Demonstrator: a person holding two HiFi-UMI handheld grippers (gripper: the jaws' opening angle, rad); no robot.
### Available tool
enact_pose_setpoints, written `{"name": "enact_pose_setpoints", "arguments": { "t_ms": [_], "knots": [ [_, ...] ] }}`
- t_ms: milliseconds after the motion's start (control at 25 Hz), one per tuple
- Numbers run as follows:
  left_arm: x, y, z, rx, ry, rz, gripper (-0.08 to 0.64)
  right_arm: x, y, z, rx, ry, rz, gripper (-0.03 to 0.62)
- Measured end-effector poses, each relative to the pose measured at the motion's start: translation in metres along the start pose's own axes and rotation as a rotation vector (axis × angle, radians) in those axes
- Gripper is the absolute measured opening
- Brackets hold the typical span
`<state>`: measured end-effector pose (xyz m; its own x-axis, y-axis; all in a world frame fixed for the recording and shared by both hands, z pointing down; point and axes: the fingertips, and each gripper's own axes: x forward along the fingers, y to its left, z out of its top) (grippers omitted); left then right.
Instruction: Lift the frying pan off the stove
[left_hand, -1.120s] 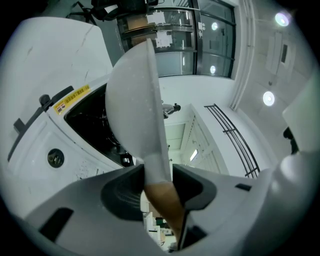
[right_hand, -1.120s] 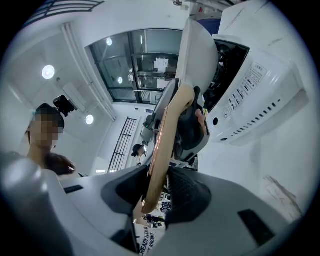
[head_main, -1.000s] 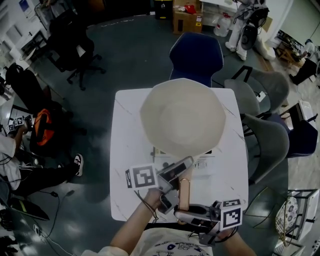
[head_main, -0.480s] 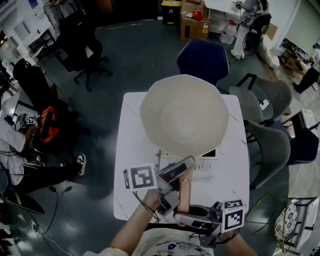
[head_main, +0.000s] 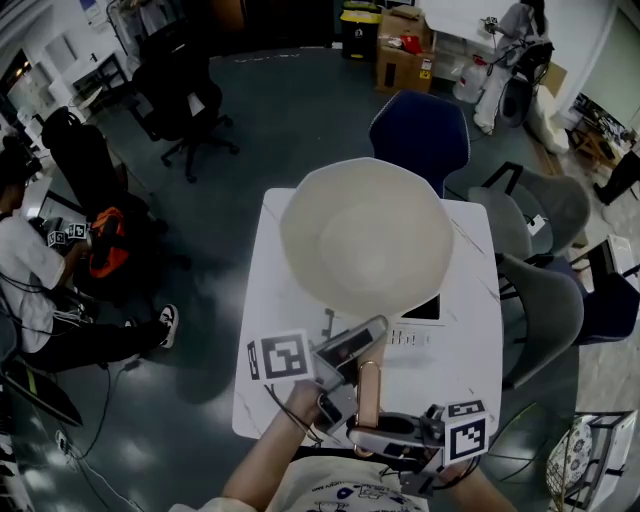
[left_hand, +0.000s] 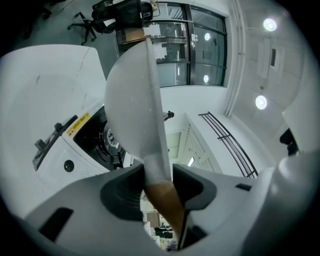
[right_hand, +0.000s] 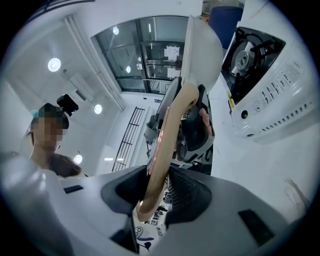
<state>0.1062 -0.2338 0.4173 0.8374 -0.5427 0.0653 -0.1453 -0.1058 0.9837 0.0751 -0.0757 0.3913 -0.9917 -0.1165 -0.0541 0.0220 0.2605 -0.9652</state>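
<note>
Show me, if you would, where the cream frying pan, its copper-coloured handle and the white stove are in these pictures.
Cream round frying pan (head_main: 365, 235), head view: middle of its pale surface.
Copper-coloured pan handle (head_main: 368, 392), head view: mid-shaft.
White tabletop stove (right_hand: 272, 107), right gripper view: its white front panel.

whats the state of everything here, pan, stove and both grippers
frying pan, empty, lifted clear of the stove
handle, clamped in both grippers
stove, burner uncovered, nothing on it
left hand-held gripper, shut on the handle next to the pan
right hand-held gripper, shut on the handle near its end
</note>
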Motion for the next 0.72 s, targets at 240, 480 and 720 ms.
{"name": "enact_pose_setpoints", "arguments": {
  "t_ms": [240,480,720],
  "knots": [
    [-0.007,-0.001,0.003,-0.001,-0.015,-0.001,0.175,0.004,0.002,-0.002,-0.002,0.015,0.003,0.135],
    [-0.011,-0.004,0.001,-0.007,-0.014,-0.008,0.175,0.008,0.005,-0.005,-0.005,0.019,0.004,0.135],
    [-0.014,-0.004,0.001,-0.003,-0.014,-0.005,0.175,0.009,0.007,-0.008,-0.005,0.017,0.003,0.137]
  ]
}}
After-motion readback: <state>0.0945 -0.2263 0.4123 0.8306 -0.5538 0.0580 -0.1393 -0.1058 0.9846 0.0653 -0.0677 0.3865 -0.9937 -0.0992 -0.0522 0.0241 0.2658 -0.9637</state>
